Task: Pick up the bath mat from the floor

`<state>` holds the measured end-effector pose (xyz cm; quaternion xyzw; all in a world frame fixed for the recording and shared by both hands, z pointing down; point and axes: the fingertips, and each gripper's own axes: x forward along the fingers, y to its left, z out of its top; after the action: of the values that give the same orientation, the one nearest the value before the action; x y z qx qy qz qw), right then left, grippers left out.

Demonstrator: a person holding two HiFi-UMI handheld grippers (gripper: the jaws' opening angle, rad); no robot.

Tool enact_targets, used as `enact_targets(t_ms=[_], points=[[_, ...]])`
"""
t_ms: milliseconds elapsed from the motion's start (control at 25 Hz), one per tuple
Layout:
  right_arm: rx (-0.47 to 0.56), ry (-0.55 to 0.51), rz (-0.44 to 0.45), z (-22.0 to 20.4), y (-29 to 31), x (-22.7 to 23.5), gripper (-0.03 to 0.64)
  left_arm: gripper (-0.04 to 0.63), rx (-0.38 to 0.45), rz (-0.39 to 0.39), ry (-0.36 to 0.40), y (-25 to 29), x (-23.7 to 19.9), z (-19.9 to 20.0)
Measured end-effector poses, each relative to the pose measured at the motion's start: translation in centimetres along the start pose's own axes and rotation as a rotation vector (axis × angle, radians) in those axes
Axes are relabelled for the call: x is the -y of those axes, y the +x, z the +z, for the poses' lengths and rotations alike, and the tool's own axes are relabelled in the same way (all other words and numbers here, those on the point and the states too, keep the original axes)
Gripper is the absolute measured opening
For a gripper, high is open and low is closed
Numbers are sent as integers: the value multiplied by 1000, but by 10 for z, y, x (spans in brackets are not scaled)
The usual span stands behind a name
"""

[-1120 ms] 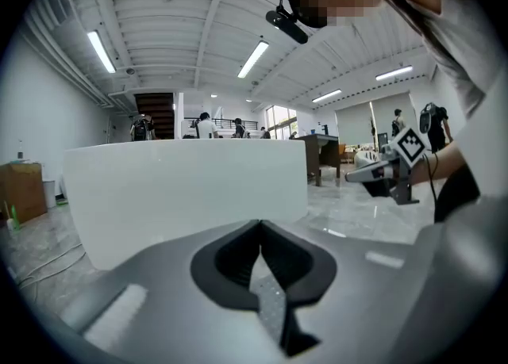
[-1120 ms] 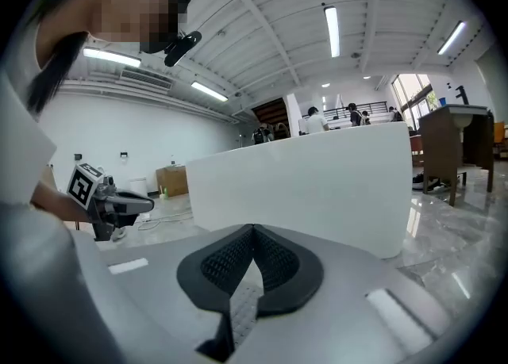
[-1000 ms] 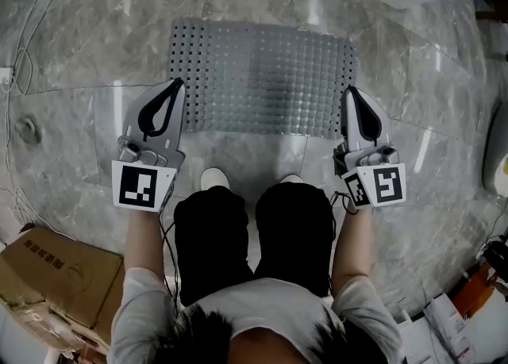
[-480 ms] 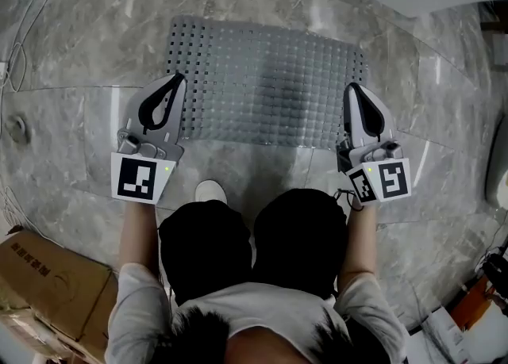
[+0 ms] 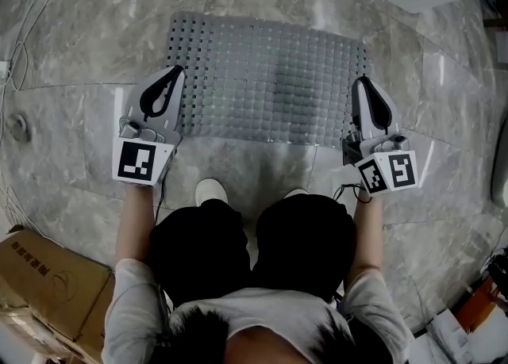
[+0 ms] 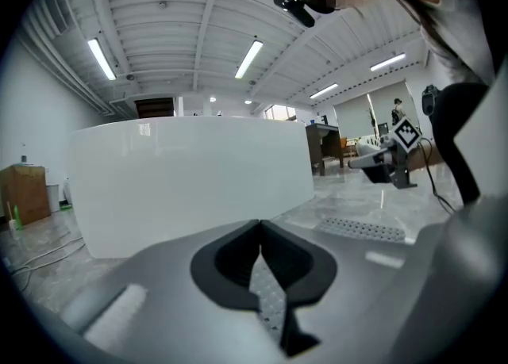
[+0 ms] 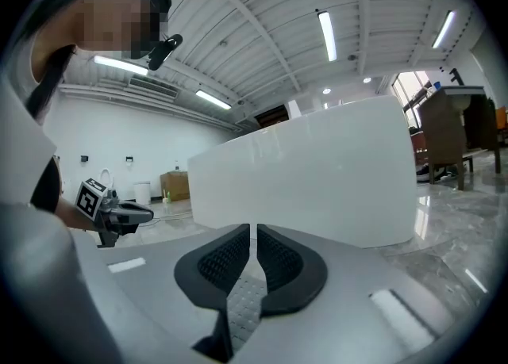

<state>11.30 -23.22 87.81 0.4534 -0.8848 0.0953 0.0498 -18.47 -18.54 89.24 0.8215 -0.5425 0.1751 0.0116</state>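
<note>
At the lower left of the head view we see a cardboard box (image 5: 48, 275) on the grey marble floor (image 5: 79, 45). To its right our left gripper (image 5: 175, 71) reaches up the frame, its tip over the left edge of the bath mat (image 5: 270, 77). In the left gripper view its jaws are pressed together with nothing caught between them, and the mat's dimpled surface shows below. The mat is grey, patterned with a grid of small squares and holes. It lies flat on the floor in the upper middle of the frame, beyond the toes of our white shoes (image 5: 210, 191). At its right edge is our right gripper (image 5: 361, 81). Its jaws have just been opening and stand a narrow slit apart, nothing between them. We cannot tell whether either tip touches the mat. A white block (image 7: 317, 172) stands beyond it.
</note>
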Motion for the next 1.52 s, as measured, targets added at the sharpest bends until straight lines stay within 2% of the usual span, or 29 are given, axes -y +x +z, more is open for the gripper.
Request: enact_targets(t_ms=[160, 520, 840, 1040, 1160, 1400, 1520], points=[[4, 70, -48, -18, -8, 24, 61, 2, 2, 53, 11, 9, -13, -16], [-91, 85, -134, -73, -16, 69, 97, 7, -145, 150, -30, 24, -43, -75], [-196, 144, -242, -126, -27, 107, 133, 49, -315, 178, -98, 31, -61, -139], [-262, 166, -312, -158, -32, 129, 140, 84, -396, 161, -120, 38, -64, -171], [-311, 179, -347, -174, -35, 139, 153, 98, -440, 154, -122, 38, -65, -188], [-388, 220, -393, -218, -41, 160, 184, 124, -510, 214, -165, 34, -75, -214], [-416, 237, -423, -232, -43, 167, 202, 144, -538, 212, -176, 35, -78, -226]])
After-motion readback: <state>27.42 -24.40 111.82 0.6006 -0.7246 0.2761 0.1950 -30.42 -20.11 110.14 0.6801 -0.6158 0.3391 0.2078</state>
